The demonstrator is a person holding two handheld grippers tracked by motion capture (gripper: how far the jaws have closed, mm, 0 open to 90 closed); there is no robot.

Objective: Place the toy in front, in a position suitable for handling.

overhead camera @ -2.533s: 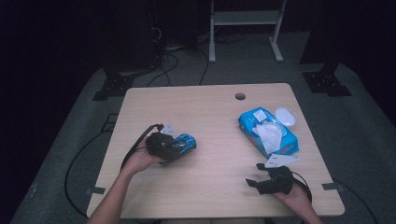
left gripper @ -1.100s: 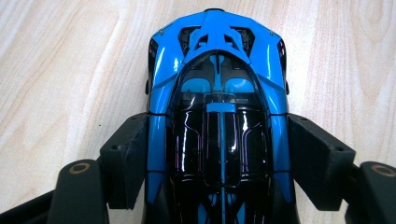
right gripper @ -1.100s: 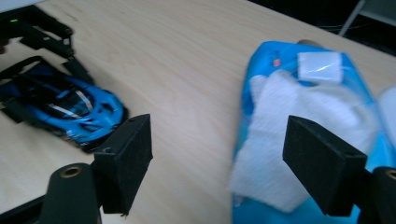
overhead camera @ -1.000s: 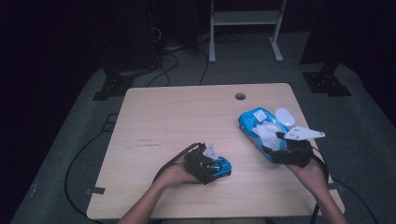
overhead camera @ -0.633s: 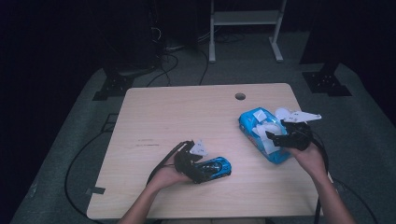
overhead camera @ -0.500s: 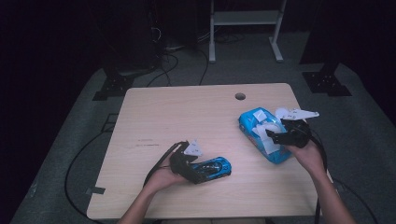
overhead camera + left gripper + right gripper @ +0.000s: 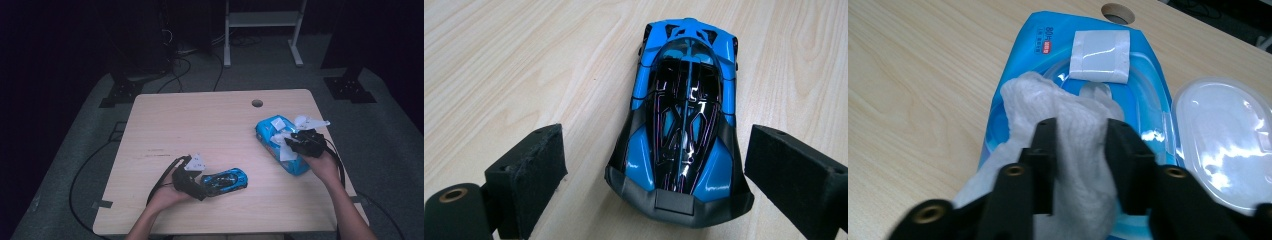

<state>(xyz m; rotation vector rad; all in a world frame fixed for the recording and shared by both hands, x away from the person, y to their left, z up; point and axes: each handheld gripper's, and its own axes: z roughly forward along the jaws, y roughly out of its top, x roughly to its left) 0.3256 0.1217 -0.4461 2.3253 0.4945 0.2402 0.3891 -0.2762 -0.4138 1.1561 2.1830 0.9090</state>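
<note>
A blue and black toy car [image 7: 679, 135] rests on the wooden table [image 7: 200, 125], near the front in the high view [image 7: 227, 180]. My left gripper [image 7: 656, 142] stands open around its rear; the jaws have just been opening, and the pads [image 7: 531, 170] stay clear of the car's sides. At the right lies a blue wipe pack [image 7: 1048, 55] with its clear lid [image 7: 1223, 145] flipped open. A white wipe [image 7: 1068, 115] sticks out of it. My right gripper [image 7: 1083, 145] has just been closing and pinches that wipe, also seen in the high view [image 7: 292, 144].
A round cable hole [image 7: 257, 103] sits at the table's far edge, beyond the pack. A black cable [image 7: 165, 175] loops from the left gripper across the front of the table. Dark floor, stands and cables surround the table.
The left gripper brought the car toward the table's middle, let go and drew back a little to the left. The right gripper moved from the front edge onto the pack and closed on the wipe.
</note>
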